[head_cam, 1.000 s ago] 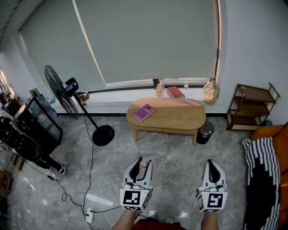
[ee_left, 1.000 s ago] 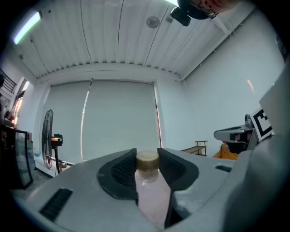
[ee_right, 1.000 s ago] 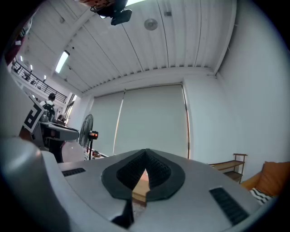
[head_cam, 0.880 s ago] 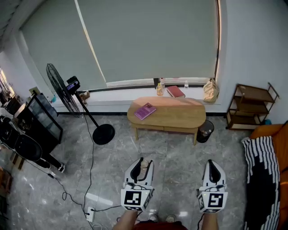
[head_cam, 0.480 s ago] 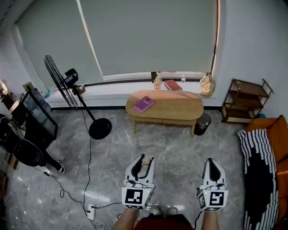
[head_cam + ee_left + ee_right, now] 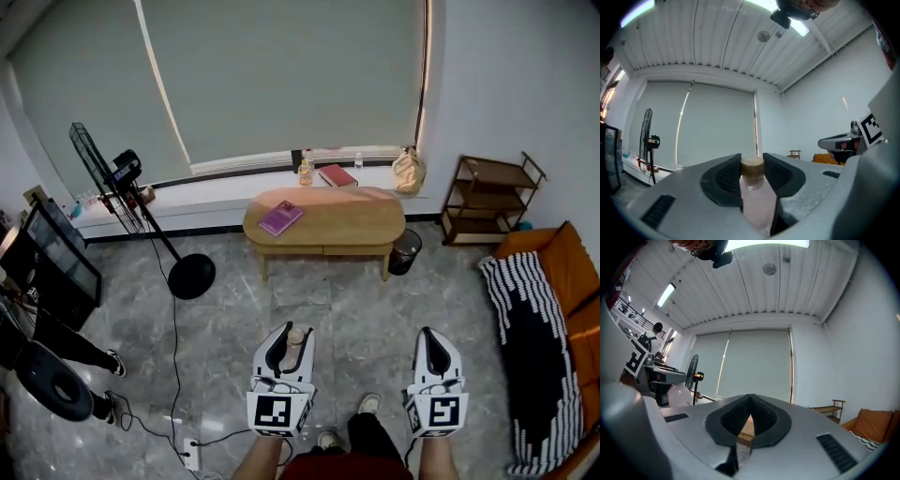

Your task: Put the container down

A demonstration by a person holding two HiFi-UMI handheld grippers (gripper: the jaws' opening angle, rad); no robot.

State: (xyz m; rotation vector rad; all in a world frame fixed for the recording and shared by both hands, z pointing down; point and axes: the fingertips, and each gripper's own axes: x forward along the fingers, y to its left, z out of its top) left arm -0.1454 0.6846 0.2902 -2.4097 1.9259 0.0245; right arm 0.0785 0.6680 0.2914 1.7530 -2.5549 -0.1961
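Note:
A small pale pink container (image 6: pixel 294 339) with a brown cork-like cap stands upright between the jaws of my left gripper (image 6: pixel 292 335), which is shut on it. In the left gripper view the container (image 6: pixel 755 201) fills the gap, and both ribbed pads (image 6: pixel 725 176) press on its neck. My right gripper (image 6: pixel 430 343) hangs level with it to the right, shut, with nothing held. In the right gripper view its pads (image 6: pixel 740 416) meet at the tips. Both grippers are held over the grey marble floor, well short of the table.
An oval wooden coffee table (image 6: pixel 347 220) with a purple book (image 6: pixel 280 217) stands ahead under the window. A standing fan (image 6: pixel 191 277) is at the left, a small bin (image 6: pixel 405 250) and a wooden rack (image 6: pixel 487 202) at the right. A sofa with a striped blanket (image 6: pixel 530 347) lines the right edge. Cables (image 6: pixel 173 375) cross the floor.
The head view has shifted: the table and window slid left and up, and more floor and sofa show. Both grippers keep their pose, and the container stays gripped.

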